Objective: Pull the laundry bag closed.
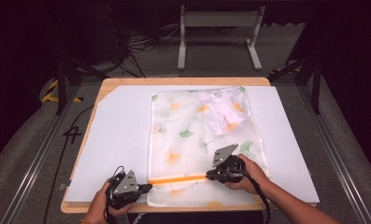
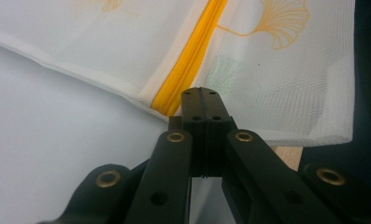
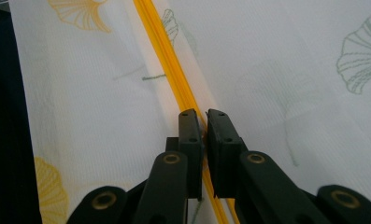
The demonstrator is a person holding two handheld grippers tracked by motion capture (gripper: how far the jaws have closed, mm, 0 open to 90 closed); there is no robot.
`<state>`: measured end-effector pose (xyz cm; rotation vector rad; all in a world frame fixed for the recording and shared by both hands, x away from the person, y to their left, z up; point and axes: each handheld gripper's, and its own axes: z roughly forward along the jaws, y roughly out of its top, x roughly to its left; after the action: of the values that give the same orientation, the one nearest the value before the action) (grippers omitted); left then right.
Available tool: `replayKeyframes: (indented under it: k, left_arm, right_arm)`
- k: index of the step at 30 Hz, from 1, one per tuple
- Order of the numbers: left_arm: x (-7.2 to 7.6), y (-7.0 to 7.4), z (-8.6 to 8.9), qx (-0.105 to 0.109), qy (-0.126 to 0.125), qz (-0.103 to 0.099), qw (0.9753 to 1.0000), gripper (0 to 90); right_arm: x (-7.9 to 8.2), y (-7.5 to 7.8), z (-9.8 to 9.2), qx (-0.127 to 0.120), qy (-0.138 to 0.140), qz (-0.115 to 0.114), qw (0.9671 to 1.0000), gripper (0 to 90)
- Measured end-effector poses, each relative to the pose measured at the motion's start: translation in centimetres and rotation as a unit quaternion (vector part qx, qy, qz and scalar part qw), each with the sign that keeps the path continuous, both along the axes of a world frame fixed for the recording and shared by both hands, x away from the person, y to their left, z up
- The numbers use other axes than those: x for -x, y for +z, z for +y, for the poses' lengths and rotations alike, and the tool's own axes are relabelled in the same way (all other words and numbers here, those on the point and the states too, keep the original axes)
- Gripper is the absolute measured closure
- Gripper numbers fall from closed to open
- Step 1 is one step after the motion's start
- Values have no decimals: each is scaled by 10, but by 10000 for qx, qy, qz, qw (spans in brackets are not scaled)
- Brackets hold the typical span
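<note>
From above, the mesh laundry bag [image 1: 192, 140] lies flat in the middle of the white sheet [image 1: 117, 140] that covers the table [image 1: 183, 81], with crumpled white clothing [image 1: 223, 109] inside its far right corner. Its orange zipper [image 1: 176, 179] runs across the near end, and your left gripper [image 1: 148, 187] sits at the zipper's left end while your right gripper [image 1: 209, 176] sits at its right end. In the left gripper view, your jaws are pressed fully together, tips touching the bag's edge right where the zipper [image 2: 188, 60] ends; whether they pinch fabric you cannot tell. In the right gripper view, your jaws stand narrowly apart astride the zipper [image 3: 167, 51], a thin gap between them, with the bag's [image 3: 276, 70] mesh spread on both sides.
</note>
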<state>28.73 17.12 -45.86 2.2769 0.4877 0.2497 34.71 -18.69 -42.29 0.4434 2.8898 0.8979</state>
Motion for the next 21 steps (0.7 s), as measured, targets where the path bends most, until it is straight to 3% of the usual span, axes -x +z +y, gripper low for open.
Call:
replayKeyframes:
  k: [21]
  left_arm:
    - [0, 0, 0, 32, 17, 4, 10000, 900]
  right_arm:
    - [0, -1, -47, 37, -443, 78, 9990, 848]
